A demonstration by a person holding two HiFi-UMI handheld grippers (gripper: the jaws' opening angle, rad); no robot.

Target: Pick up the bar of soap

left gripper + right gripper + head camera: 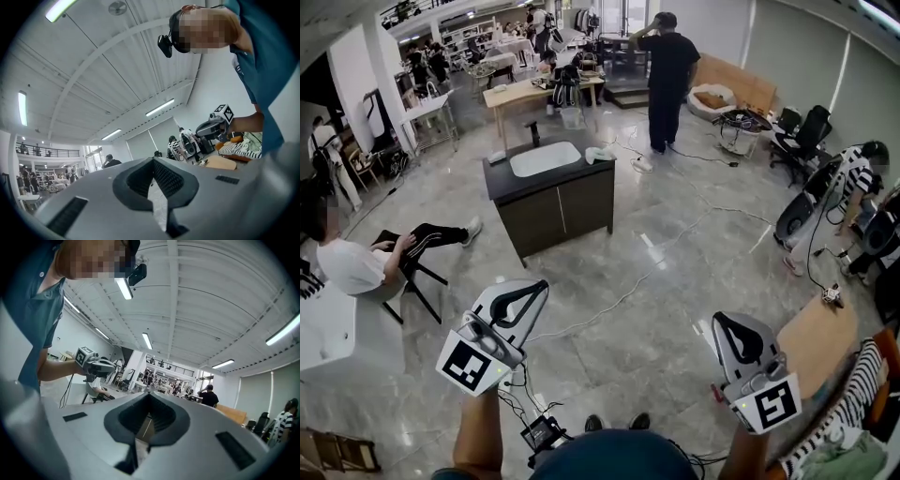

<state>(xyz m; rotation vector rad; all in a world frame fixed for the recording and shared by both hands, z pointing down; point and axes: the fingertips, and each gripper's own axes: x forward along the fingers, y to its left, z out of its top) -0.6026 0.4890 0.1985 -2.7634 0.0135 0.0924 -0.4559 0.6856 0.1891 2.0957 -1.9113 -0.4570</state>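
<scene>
Both clenched, empty — left gripper (534, 289), right gripper (722, 323) — grey moulded shells, ribbed black pads (171, 176) touching.

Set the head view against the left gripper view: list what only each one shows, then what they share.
Head view only: the sink cabinet, its white basin, a seated person in white. Left gripper view only: the ceiling lights and the head camera. Shared: the left gripper, jaws shut and empty, the right gripper, and a standing person in black.
</scene>
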